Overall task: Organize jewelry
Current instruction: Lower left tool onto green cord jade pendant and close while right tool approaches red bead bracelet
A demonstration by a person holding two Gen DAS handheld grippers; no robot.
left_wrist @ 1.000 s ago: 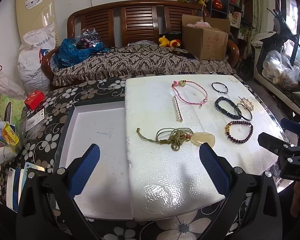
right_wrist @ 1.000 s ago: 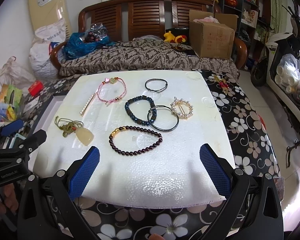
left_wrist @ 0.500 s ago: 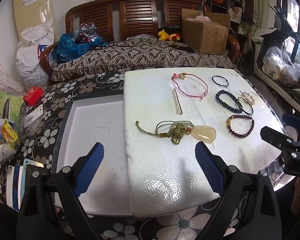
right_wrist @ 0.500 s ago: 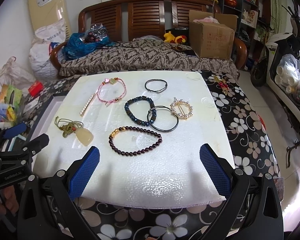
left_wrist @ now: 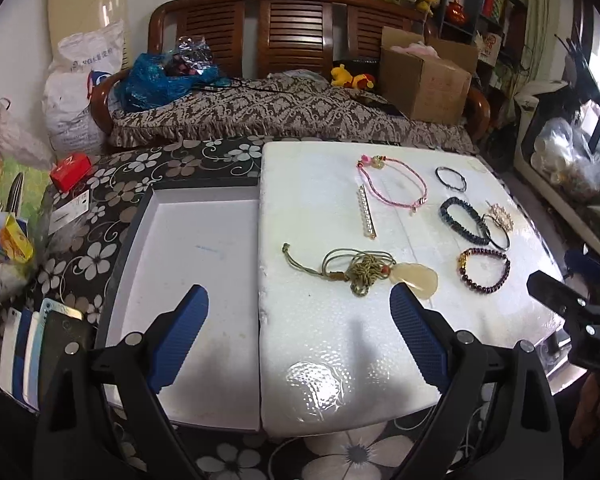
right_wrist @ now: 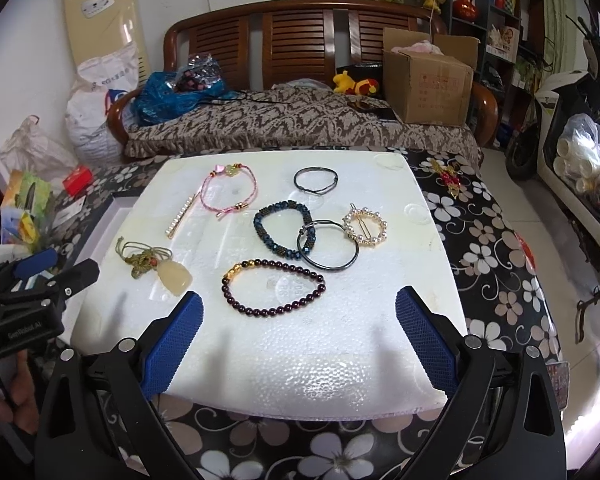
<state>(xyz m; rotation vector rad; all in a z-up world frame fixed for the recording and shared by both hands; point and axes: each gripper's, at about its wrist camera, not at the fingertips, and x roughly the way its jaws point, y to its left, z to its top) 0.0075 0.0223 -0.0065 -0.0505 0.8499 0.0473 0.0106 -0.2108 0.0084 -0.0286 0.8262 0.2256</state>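
Table, floral black cloth: carrying everything below.

Foam board, white, largest item: lying flat on the table and bearing all the jewelry. Its left edge is sitting against the tray.

Tray, dark rim, white floor: lying just left of the board, holding nothing that shows.

Left gripper: hovering over the seam between tray and board, one blue pad above each. The jaws are standing wide after just closing a little, with nothing between them.

Right gripper: hanging over the near edge of the board, jaws spread wide, gripping nothing.

Pendant, pale stone on knotted olive cord: resting at the board's left side, nearest the tray, with the stone just beyond the left gripper's right pad.

Bead bracelet, dark red with gold beads: lying nearest the right gripper, clear of the other pieces.

Pink cord: lying at the far left of the board, beside the pearl bar.

Blue bracelet: sitting mid-board, its right end overlapped by the bangle.

Bangle, thin dark metal: lying partly over the blue bracelet and beside the pearl ring.

Pearl ring, a round clip: sitting at the right of the group.

Black cord: lying farthest back, apart from the rest.

Pearl bar: lying slantwise, left of the pink cord.
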